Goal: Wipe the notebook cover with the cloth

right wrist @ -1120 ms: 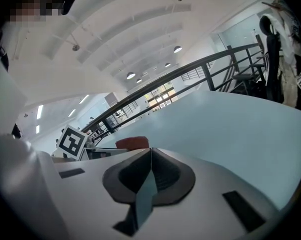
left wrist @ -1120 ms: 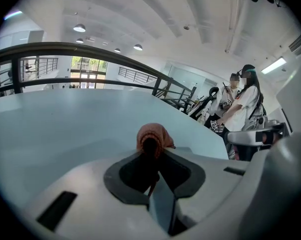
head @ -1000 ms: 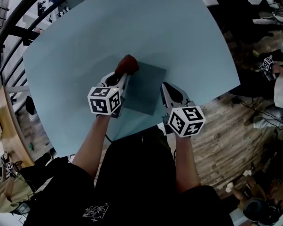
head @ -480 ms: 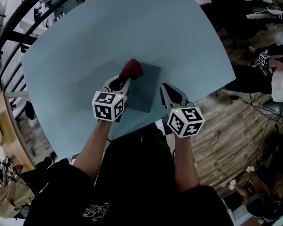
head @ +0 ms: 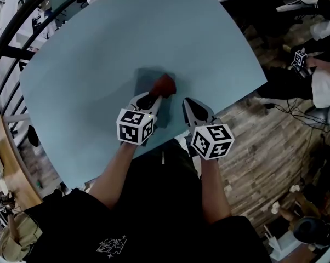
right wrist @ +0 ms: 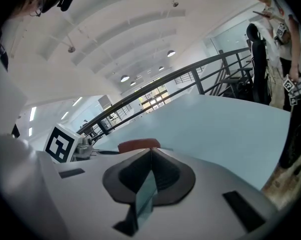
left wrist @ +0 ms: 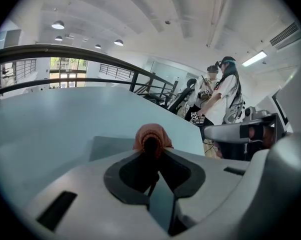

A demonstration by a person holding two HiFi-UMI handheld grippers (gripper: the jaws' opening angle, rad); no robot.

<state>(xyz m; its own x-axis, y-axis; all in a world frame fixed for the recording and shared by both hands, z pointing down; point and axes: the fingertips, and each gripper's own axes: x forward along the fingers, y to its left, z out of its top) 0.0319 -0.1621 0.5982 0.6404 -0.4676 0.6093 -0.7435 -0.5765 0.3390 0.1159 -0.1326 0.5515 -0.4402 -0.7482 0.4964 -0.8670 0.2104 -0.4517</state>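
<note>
Cloth (head: 164, 84): reddish-brown, bunched into a rounded wad. It is clamped between the jaw tips of the left gripper (head: 156, 93) and projects forward of them. In the left gripper view the cloth (left wrist: 151, 137) sits directly ahead of the jaws, over the notebook.

Notebook (head: 145, 80): closed, plain dark teal-grey cover, lying flat. It lies beneath and ahead of the left gripper, and its near right edge is just beside the tip of the right gripper (head: 186, 101).

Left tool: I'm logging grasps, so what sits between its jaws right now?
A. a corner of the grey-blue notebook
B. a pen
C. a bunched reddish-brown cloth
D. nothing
C: in the left gripper view the left tool has its jaws closed on the bunched reddish-brown cloth.
</note>
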